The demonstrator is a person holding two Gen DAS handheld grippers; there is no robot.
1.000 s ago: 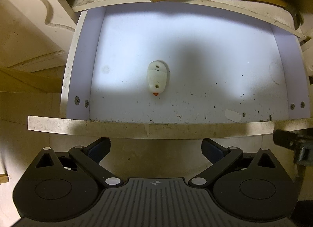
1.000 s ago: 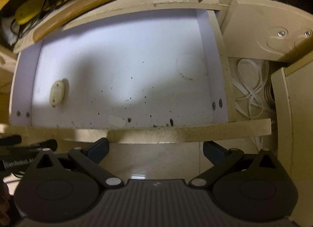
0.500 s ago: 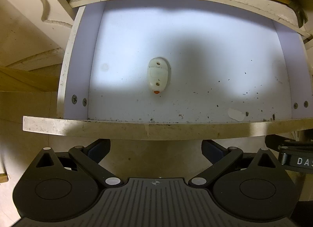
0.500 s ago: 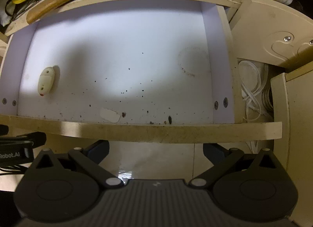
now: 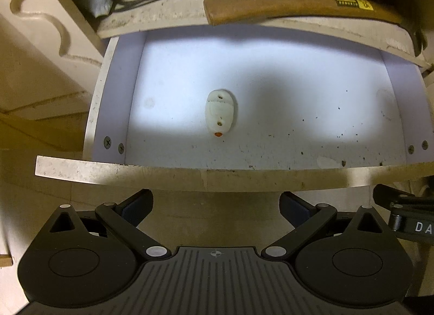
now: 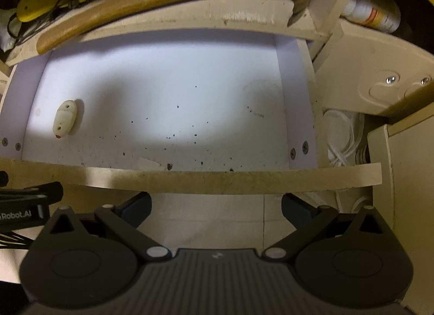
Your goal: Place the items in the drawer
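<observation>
Hovering in front of the pulled-out drawer [image 5: 190,176], the left hand-held gripper [image 5: 216,206] has its fingers spread wide apart and holds nothing; the right hand-held gripper [image 6: 216,205] is likewise spread wide and bare, touching nothing; a small white plastic piece [image 5: 219,113] lies on the drawer's floor, left of middle; a hammer [image 5: 293,7] rests on the shelf above.

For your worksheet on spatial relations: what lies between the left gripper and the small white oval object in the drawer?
In the left wrist view, only the drawer's front edge and speckled drawer floor separate the left gripper from the white oval object.
</observation>
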